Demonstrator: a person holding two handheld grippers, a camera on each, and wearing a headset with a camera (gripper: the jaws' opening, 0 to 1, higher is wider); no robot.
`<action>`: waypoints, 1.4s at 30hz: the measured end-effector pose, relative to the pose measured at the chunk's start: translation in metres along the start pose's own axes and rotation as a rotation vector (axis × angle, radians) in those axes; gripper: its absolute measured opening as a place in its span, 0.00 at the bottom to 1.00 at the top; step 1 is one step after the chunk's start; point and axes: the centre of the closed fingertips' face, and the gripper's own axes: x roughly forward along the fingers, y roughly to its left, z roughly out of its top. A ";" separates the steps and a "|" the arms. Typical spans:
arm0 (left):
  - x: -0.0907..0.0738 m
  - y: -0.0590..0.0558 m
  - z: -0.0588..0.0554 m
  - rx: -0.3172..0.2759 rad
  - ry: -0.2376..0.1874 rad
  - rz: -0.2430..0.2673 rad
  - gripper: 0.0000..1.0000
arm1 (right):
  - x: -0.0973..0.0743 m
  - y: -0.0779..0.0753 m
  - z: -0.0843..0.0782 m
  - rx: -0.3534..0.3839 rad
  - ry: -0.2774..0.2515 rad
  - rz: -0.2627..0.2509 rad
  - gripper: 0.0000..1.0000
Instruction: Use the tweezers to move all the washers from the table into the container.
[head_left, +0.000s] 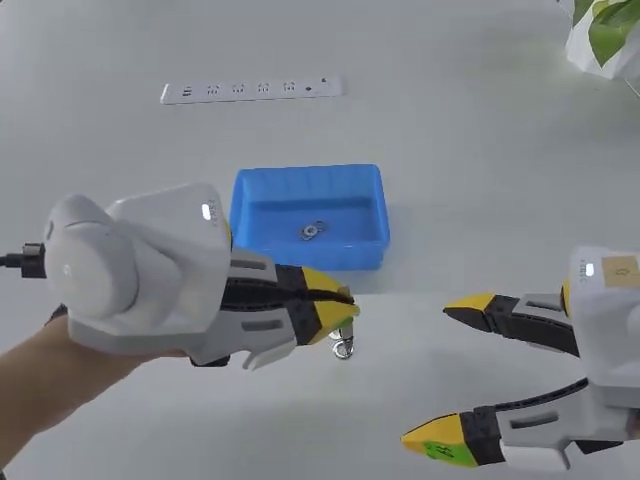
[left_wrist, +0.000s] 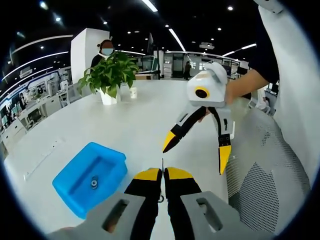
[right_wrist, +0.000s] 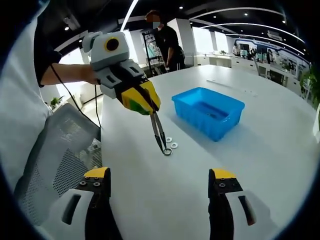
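Note:
My left gripper (head_left: 345, 305) is shut on thin metal tweezers (right_wrist: 158, 127), which point down at the white table. Their tips meet a washer (right_wrist: 167, 151); whether they grip it I cannot tell. Two more washers (right_wrist: 172, 142) lie just beyond it. In the head view the washer (head_left: 343, 350) shows under the left gripper's jaws. Behind stands the blue container (head_left: 310, 215) with one washer (head_left: 310, 231) inside. My right gripper (head_left: 445, 372) hangs open and holds nothing, to the right of the tweezers. In its own view the right gripper (right_wrist: 159, 174) faces the left gripper (right_wrist: 145, 102).
A white power strip (head_left: 250, 90) lies at the table's far side and a potted plant (head_left: 605, 35) stands at the far right corner. A mesh chair (right_wrist: 60, 150) sits at the table's near edge. A person (right_wrist: 167, 42) stands in the background.

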 end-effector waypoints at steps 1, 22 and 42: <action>0.000 0.000 -0.001 0.001 0.004 -0.003 0.07 | 0.000 0.000 0.000 0.003 -0.001 0.000 0.81; 0.002 -0.005 -0.009 0.018 0.003 -0.018 0.07 | 0.006 0.001 0.007 -0.007 0.009 0.030 0.79; 0.002 -0.003 -0.012 -0.014 -0.001 -0.029 0.07 | 0.059 0.004 0.028 -0.260 0.036 0.166 0.44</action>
